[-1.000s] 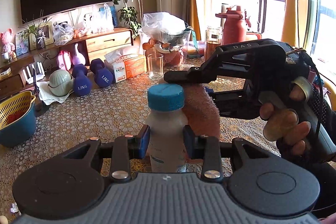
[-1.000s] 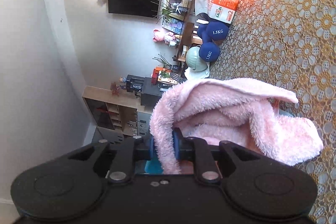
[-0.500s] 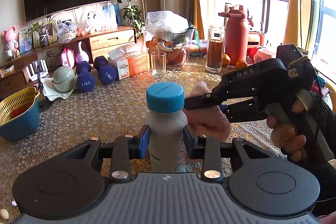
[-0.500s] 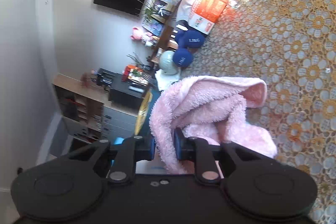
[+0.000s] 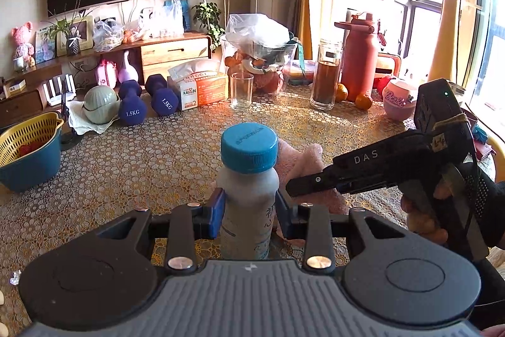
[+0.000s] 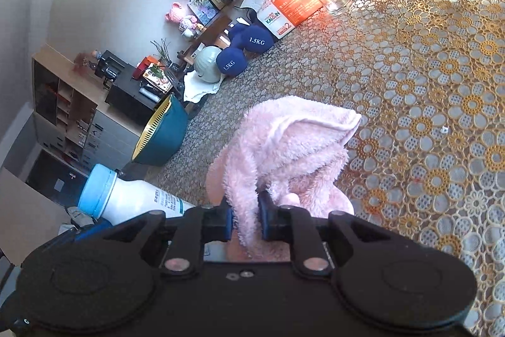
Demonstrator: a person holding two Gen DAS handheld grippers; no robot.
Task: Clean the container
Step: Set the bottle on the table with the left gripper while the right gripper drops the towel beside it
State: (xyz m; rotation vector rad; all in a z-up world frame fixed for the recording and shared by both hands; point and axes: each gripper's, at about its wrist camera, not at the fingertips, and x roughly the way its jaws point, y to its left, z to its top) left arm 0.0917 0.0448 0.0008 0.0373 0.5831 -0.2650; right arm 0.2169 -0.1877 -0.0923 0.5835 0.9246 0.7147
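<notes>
A small white bottle (image 5: 247, 204) with a blue cap (image 5: 249, 146) stands upright, and my left gripper (image 5: 249, 215) is shut on its body. The same bottle (image 6: 139, 199) shows at the lower left of the right wrist view. My right gripper (image 6: 245, 218) is shut on a fluffy pink cloth (image 6: 290, 144). In the left wrist view that gripper (image 5: 318, 180) comes in from the right, held by a gloved hand (image 5: 457, 210), and presses the pink cloth (image 5: 303, 166) against the bottle's right side, just below the cap.
The table wears a gold floral lace cover (image 6: 442, 122). At the back stand an empty glass (image 5: 241, 90), a jar of brown liquid (image 5: 327, 75), a red flask (image 5: 359, 59), a tissue box (image 5: 202, 89) and two blue dumbbells (image 5: 148, 101). A yellow-and-teal basket (image 5: 28, 147) sits at the left.
The right gripper with the pink cloth has dropped from the level of the cap to the bottle's side and tilted. The left gripper and bottle stayed put.
</notes>
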